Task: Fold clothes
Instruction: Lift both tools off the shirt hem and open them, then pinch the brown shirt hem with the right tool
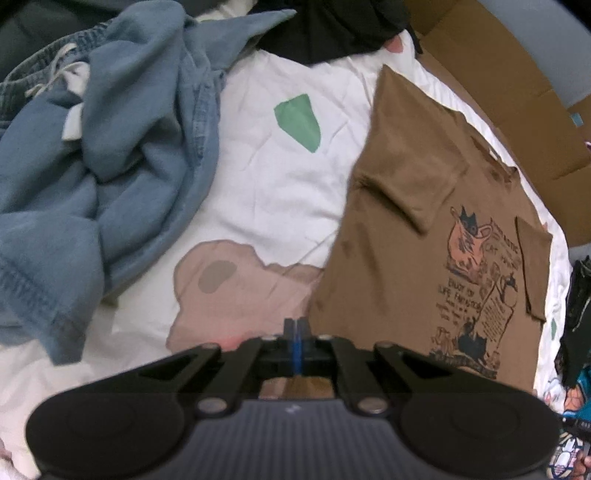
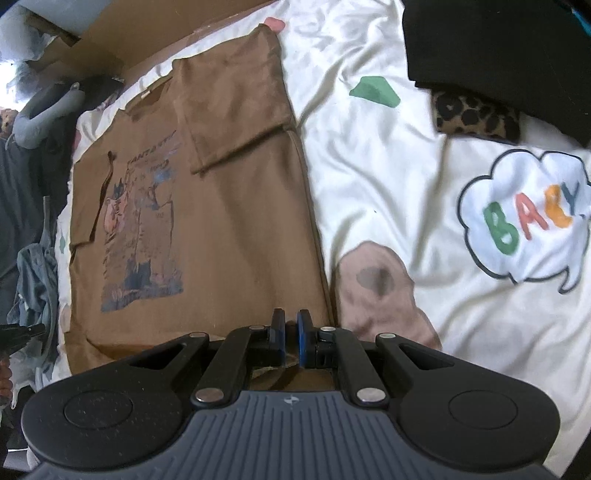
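A brown T-shirt [image 1: 406, 240] with a cat print lies face up on the white patterned bedsheet [image 1: 288, 192], both sleeves folded in over its chest. My left gripper [image 1: 297, 326] is shut at the shirt's lower left corner, and brown cloth shows just behind the fingers. In the right wrist view the same T-shirt [image 2: 229, 221] stretches away from me. My right gripper [image 2: 291, 328] is shut on its hem near the right edge, with a strip of brown cloth pinched between the blue pads. The hem is rumpled up along the near edge.
A heap of blue denim clothes [image 1: 110, 166] lies left of the shirt. A black garment [image 1: 332, 29] sits at the far end, cardboard [image 1: 517, 110] along the bed's right side. In the right wrist view a black garment [image 2: 498, 48] covers a leopard-print piece [image 2: 476, 116].
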Motion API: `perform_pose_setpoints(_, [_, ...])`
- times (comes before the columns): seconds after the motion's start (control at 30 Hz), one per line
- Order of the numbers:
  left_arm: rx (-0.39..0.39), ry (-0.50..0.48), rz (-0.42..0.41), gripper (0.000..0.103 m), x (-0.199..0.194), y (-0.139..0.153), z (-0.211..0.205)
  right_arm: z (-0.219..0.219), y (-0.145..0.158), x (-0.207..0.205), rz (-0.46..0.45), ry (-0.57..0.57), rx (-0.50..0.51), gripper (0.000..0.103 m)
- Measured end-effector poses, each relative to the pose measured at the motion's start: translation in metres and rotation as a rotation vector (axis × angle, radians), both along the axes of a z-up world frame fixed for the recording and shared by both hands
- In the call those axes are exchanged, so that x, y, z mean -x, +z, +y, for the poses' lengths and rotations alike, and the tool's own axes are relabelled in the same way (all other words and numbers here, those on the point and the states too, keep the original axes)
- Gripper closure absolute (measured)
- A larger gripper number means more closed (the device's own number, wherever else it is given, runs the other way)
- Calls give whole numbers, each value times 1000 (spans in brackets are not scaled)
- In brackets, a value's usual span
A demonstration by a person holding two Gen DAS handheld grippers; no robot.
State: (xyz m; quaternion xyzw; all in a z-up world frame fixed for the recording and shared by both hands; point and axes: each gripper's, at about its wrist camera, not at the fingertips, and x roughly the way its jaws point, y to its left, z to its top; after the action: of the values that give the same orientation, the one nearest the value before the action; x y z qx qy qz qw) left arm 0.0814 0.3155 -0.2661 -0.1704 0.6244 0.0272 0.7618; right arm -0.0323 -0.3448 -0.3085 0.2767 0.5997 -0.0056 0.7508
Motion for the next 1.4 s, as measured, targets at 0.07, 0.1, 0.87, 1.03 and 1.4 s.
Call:
perform_pose_setpoints(0.07, [-15, -17, 21, 101, -1, -7, -2, -3, -8, -4, 17, -34, 5, 96])
perform_pose_setpoints(0.1, [-28, -24, 32, 101, -1, -11, -2, -5, -10, -5, 18, -48, 13, 96])
perform_pose_setpoints(0.87, [-90, -165, 36, 71, 18, -17, -22, 25, -19, 13, -78, 181, 204, 61])
perform_pose_setpoints(1.03, [-99, -191, 43, 70, 19, -21, -28, 41, -20, -1, -120, 234, 215, 61])
perform_pose_setpoints(1.4, [-121, -192, 51, 68, 19, -23, -25, 57, -35, -24, -151, 290, 264, 61])
